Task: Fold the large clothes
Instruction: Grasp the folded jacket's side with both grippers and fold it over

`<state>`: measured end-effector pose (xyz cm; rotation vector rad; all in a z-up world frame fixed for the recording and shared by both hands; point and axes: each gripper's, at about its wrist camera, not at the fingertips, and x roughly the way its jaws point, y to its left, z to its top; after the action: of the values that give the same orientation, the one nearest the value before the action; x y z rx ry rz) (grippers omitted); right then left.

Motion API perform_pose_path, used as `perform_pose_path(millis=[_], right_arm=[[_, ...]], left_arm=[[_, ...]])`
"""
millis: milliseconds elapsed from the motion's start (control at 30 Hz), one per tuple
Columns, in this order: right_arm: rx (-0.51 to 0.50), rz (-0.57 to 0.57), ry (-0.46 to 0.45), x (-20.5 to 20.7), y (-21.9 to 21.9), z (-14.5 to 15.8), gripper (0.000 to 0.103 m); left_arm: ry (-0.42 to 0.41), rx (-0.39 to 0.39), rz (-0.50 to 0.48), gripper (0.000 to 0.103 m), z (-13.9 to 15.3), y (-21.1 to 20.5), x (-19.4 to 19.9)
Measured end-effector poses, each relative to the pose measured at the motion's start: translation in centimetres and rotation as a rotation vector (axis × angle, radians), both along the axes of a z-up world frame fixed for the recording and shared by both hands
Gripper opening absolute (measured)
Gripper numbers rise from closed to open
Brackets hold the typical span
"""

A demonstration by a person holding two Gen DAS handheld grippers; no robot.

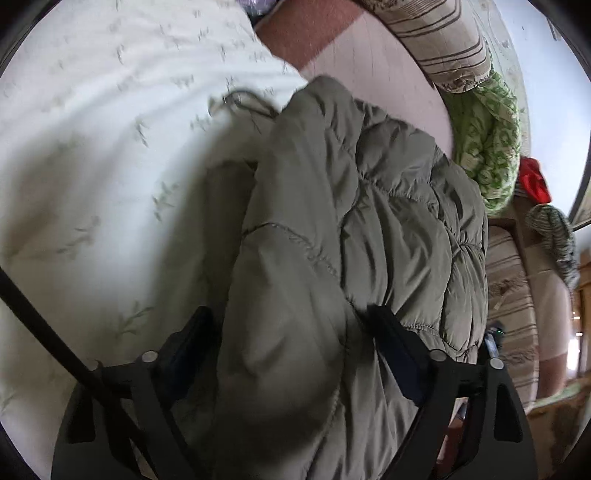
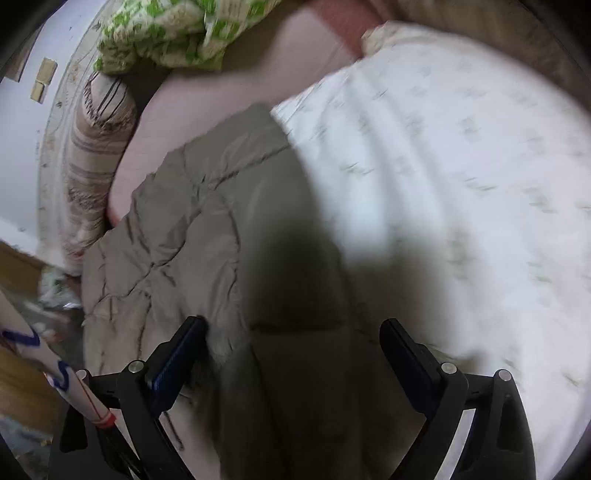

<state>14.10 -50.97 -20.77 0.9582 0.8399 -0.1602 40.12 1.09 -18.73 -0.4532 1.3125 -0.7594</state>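
A puffy olive-grey quilted jacket (image 1: 369, 206) lies bunched on a bed, partly on a white leaf-print quilt (image 1: 110, 147). My left gripper (image 1: 288, 317) is open, its jaws wide apart on either side of a thick fold of the jacket that fills the gap. In the right wrist view the jacket (image 2: 207, 229) lies on the same quilt (image 2: 443, 166). My right gripper (image 2: 291, 328) is open, its jaws wide apart over a shadowed part of the jacket, which passes between them.
A pink sheet (image 1: 376, 74) shows beyond the jacket. A striped rolled pillow (image 1: 443, 40), a green-patterned blanket (image 1: 491, 140) and a red cloth (image 1: 533, 184) lie along the bed's far edge by the wall. A striped pillow (image 2: 96, 155) and green blanket (image 2: 166, 29) show in the right wrist view.
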Motion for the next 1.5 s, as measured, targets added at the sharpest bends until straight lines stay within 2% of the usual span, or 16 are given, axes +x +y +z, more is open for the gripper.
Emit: perform_pose_path(millis=[67, 233, 267, 300, 333, 400, 533, 700, 900, 1033, 1100, 1167, 1233, 1300, 1400, 1500], right_arm=[[0.055, 0.034, -0.011, 1.1, 0.1, -1.2, 0.101], [0.05, 0.067, -0.039, 1.6, 0.8, -1.6, 0.103], [0.042, 0.072, -0.04, 1.7, 1.0, -1.5, 0.102], [0.034, 0.075, -0.043, 1.7, 1.2, -1.3, 0.093], [0.048, 0.08, -0.06, 1.7, 1.5, -1.0, 0.081], [0.048, 0.07, -0.059, 2.2, 1.9, -0.5, 0.072], [0.031, 0.059, -0.061, 2.2, 2.7, 1.1, 0.05], [0.036, 0.041, -0.09, 1.2, 3.2, 3.0, 0.042], [0.033, 0.06, -0.095, -1.4, 4.4, 4.6, 0.042], [0.037, 0.078, -0.094, -4.6, 4.9, 4.6, 0.042], [0.029, 0.084, -0.085, -5.5, 5.2, 4.2, 0.042], [0.016, 0.064, -0.055, -6.0, 5.1, 3.2, 0.053], [-0.044, 0.01, -0.005, -6.3, 4.9, 2.6, 0.071], [-0.121, -0.044, 0.013, -6.6, 5.1, 3.1, 0.077], [-0.238, -0.154, 0.025, -7.8, 6.1, 4.6, 0.081], [-0.344, -0.213, 0.047, -8.7, 7.8, 6.2, 0.081]], left_arm=[[0.025, -0.033, -0.01, 0.092, -0.5, 0.0, 0.3], [-0.055, 0.06, -0.055, 0.093, 0.7, -2.2, -0.9], [-0.078, 0.084, -0.053, 0.084, 1.2, -2.7, -1.4], [-0.089, 0.088, -0.049, 0.074, 1.7, -2.8, -1.7], [-0.104, 0.094, -0.044, 0.069, 2.3, -2.9, -2.0], [-0.139, 0.117, -0.037, 0.054, 3.6, -3.1, -2.6], [-0.178, 0.147, -0.01, 0.046, 5.0, -3.0, -3.4], [-0.182, 0.166, 0.003, 0.042, 5.9, -2.7, -4.5], [-0.147, 0.172, 0.003, 0.042, 5.8, -0.9, -6.1], [-0.143, 0.186, -0.002, 0.042, 5.6, -0.1, -7.5], [-0.152, 0.194, -0.006, 0.046, 5.4, -0.1, -8.0], [-0.163, 0.21, 0.0, 0.05, 5.3, 0.1, -8.2], [-0.17, 0.222, 0.002, 0.051, 5.6, 0.0, -8.1], [-0.17, 0.229, 0.0, 0.051, 6.1, 0.2, -8.1], [-0.201, 0.241, -0.012, 0.051, 7.1, 0.7, -8.3], [-0.246, 0.286, -0.037, 0.052, 7.8, 1.0, -8.7]])
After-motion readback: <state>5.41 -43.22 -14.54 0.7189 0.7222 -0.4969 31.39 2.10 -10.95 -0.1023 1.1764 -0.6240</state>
